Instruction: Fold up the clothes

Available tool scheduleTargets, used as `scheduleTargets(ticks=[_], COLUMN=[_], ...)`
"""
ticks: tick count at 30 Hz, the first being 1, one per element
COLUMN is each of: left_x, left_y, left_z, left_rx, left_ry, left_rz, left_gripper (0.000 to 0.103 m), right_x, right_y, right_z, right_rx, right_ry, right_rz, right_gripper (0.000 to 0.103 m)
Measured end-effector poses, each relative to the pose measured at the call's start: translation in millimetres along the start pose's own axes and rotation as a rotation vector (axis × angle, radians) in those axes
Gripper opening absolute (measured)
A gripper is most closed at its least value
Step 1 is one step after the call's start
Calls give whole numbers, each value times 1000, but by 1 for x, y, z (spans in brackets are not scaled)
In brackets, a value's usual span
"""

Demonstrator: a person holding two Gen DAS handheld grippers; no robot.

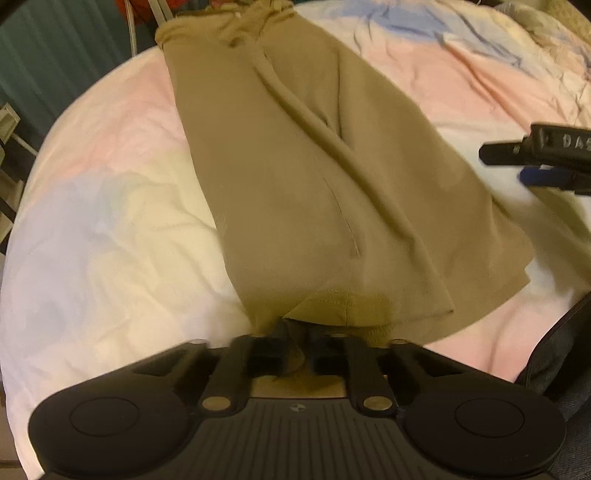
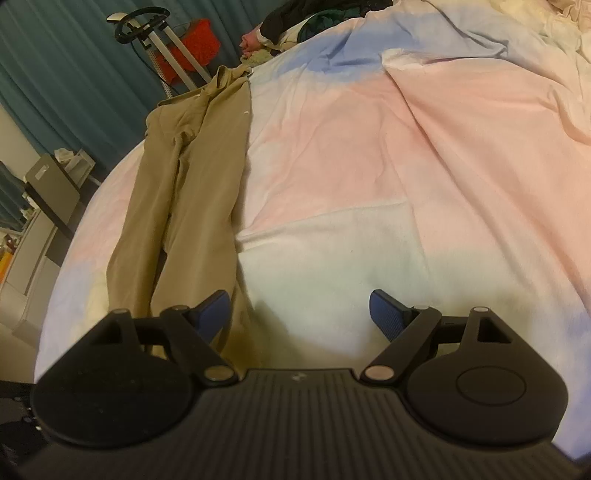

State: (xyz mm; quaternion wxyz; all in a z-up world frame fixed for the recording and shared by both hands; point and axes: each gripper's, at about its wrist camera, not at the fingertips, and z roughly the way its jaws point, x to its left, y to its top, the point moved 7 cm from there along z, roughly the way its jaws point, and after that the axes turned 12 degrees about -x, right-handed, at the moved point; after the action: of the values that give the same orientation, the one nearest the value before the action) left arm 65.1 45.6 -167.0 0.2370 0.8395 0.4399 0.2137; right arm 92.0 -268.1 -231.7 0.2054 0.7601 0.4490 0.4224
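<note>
Khaki trousers [image 1: 314, 184] lie lengthwise on the pastel bed cover [image 1: 110, 221], waistband far away, leg ends near me. My left gripper [image 1: 297, 347] is shut on the hem of the near leg end, with cloth pinched between the black fingers. In the right wrist view the trousers [image 2: 199, 184] stretch along the left side of the bed. My right gripper [image 2: 299, 308] stands open just above the cover; its left blue pad [image 2: 212, 314] is over the trouser edge and nothing is between the jaws. The right gripper [image 1: 504, 166] also shows at the right edge of the left wrist view.
A heap of other clothes [image 2: 295, 26] lies at the far end of the bed. Beyond the left edge stand a teal curtain [image 2: 55, 74], a metal stand with something red [image 2: 192, 48] and a dark desk [image 2: 55, 199]. The crumpled bed cover [image 2: 406, 166] spreads right.
</note>
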Motion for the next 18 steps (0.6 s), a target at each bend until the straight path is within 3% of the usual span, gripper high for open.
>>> scheduleTargets(ticks=[2,6,10,13,16,18], left_x=[-1,-11,-29,-36,-31,-18], left_y=[4,8,-7,-20,-19,-13], left_z=[-10,-34,-41,-38,-44,-51], left_rx=[-40,-79,1,82,115,115], left_ry=[-9,-27,-135,-226,-310,-334], left_rz=[35,206,321,307,210,88], left_gripper=[1,1,1,1,17,50], right_x=[0,1,1,2,1,2], right_y=[-1,-1,-1,0,0,0], right_z=[1,2,2,0,-4,-6], right_rx=[3,8,9,8,7,11], right_ry=[4,11,20,31,55,84], right_rz=[3,6,14,24,55,95], right_gripper=[84,84,84,84,84,84])
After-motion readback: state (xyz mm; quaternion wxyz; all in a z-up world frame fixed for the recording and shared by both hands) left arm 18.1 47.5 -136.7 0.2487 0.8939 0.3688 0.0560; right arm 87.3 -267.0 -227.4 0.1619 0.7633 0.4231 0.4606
